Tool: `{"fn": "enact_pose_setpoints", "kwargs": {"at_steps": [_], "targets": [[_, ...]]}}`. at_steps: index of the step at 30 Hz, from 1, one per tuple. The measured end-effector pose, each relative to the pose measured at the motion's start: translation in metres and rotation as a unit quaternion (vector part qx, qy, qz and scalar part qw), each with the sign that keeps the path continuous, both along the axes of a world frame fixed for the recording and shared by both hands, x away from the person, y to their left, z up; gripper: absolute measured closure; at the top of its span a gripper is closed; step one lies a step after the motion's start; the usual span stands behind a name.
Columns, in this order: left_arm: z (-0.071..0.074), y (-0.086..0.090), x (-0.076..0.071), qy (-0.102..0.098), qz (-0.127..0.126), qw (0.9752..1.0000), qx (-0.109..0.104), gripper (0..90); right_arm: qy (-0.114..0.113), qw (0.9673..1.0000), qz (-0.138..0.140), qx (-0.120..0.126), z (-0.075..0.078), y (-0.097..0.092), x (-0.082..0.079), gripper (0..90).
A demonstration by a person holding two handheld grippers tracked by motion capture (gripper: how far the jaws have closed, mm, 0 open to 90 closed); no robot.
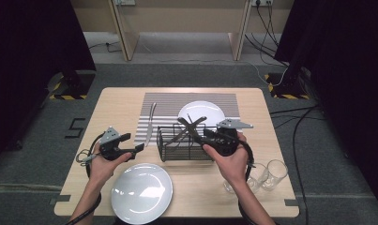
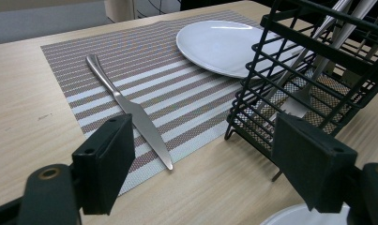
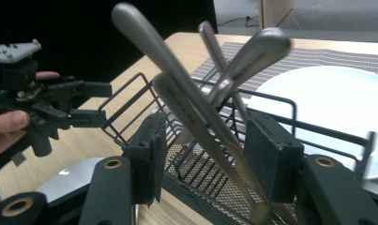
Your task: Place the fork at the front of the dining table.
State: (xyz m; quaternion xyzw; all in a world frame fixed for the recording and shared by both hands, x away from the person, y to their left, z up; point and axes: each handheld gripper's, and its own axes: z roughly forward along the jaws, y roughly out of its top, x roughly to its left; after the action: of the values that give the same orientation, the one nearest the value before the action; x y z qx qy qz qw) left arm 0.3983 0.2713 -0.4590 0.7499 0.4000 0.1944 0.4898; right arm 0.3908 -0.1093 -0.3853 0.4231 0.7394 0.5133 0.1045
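From the high view, my right gripper reached into the black wire cutlery basket at the middle of the wooden counter, among the steel handles sticking out of it, while my left gripper hovered just left of the basket with its fingers apart and nothing in them. A table knife lay on the striped placemat beside a white plate; a second plate sat at the near edge, and two clear glasses stood to my right. Around the counter I saw grey carpet, dark curtains on both sides and loose cables on the floor. In the left gripper view, my fingers stood wide open over bare wood, the knife on the mat ahead and the basket close on one side. In the right gripper view, my fingers flanked a slanting cutlery handle but had not yet closed on it; two more handles crossed it closely. I judged the risk to be pinching two pieces at once, or dragging the light basket along as I lifted, since the tangled handles could catch the wire rim and tip it toward the far plate.
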Motion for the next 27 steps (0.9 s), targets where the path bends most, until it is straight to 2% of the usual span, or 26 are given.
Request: {"fn": "enact_pose_setpoints", "kwargs": {"at_steps": [9, 13, 19, 27], "targets": [[-0.001, 0.001, -0.001, -0.001, -0.001, 1.0000, -0.001, 21.5, -0.019, 0.9991, -0.009, -0.036, -0.005, 0.018, 0.002, 53.6], [0.000, 0.001, 0.000, -0.002, -0.003, 1.0000, -0.008, 21.5, -0.017, 0.9990, -0.010, -0.040, -0.008, 0.021, 0.002, 56.3], [-0.001, 0.001, 0.000, -0.002, -0.004, 1.0000, -0.002, 21.4, -0.027, 0.9981, -0.023, -0.050, -0.007, 0.024, 0.000, 60.5], [-0.002, 0.001, 0.000, -0.002, -0.004, 1.0000, 0.000, 21.6, -0.038, 0.9969, -0.027, -0.063, -0.008, 0.030, -0.002, 63.3]]}}
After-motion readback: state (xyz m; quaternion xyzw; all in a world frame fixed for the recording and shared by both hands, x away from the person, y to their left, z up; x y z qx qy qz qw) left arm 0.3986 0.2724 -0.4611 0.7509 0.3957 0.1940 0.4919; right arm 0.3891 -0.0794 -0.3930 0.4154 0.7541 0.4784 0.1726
